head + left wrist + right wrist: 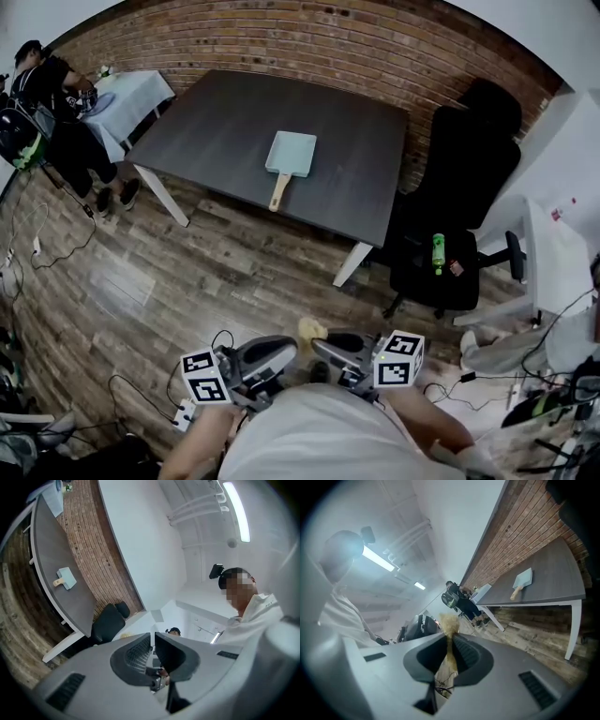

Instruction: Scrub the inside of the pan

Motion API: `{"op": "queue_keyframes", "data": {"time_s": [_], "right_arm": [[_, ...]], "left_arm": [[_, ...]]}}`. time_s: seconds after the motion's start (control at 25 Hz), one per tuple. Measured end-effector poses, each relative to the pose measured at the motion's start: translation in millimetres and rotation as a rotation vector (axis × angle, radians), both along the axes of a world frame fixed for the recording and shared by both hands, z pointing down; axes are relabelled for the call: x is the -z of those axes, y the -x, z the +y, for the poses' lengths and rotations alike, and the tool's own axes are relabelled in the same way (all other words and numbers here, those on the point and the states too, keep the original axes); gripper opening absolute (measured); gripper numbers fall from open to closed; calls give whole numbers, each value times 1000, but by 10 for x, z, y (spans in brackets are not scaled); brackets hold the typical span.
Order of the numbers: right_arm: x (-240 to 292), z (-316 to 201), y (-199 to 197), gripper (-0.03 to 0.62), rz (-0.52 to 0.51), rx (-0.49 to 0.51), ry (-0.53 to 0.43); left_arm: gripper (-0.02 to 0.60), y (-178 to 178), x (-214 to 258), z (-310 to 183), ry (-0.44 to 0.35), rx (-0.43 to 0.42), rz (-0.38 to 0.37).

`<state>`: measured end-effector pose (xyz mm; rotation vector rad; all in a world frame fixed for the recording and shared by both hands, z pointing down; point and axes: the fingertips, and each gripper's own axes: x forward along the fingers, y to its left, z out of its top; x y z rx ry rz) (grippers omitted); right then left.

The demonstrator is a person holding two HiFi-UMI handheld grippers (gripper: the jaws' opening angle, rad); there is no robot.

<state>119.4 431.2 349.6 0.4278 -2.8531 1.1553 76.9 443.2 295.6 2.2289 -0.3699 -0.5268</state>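
A pale blue rectangular pan point(292, 153) with a wooden handle lies alone on the dark grey table point(216, 122), far ahead of both grippers. It shows small in the left gripper view point(66, 577) and in the right gripper view point(523, 579). My left gripper point(289, 347) is held close to my body, its jaws shut with nothing between them point(153, 637). Beside it, my right gripper point(317, 344) is shut on a yellowish scrubbing pad point(449, 623), whose frayed end pokes out past the jaw tips point(311, 328).
A black office chair point(455, 178) stands right of the table with a green bottle point(438, 252) on its seat. A person point(52, 103) works at a white-covered table at far left. Cables point(141, 398) run over the wooden floor. White furniture point(562, 225) fills the right.
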Motion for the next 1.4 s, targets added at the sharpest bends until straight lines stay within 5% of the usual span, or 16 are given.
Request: {"op": "queue_keyframes", "data": {"time_s": [0.76, 1.12, 1.4], "right_arm": [[-142, -129, -601, 40, -53, 19, 88], [-218, -368, -435, 40, -58, 13, 109], [-230, -985, -95, 41, -54, -64, 113]], "left_arm": [[37, -402, -151, -167, 34, 149, -36], [37, -24, -335, -399, 64, 235, -69], [37, 277, -309, -978, 44, 158, -76]]}}
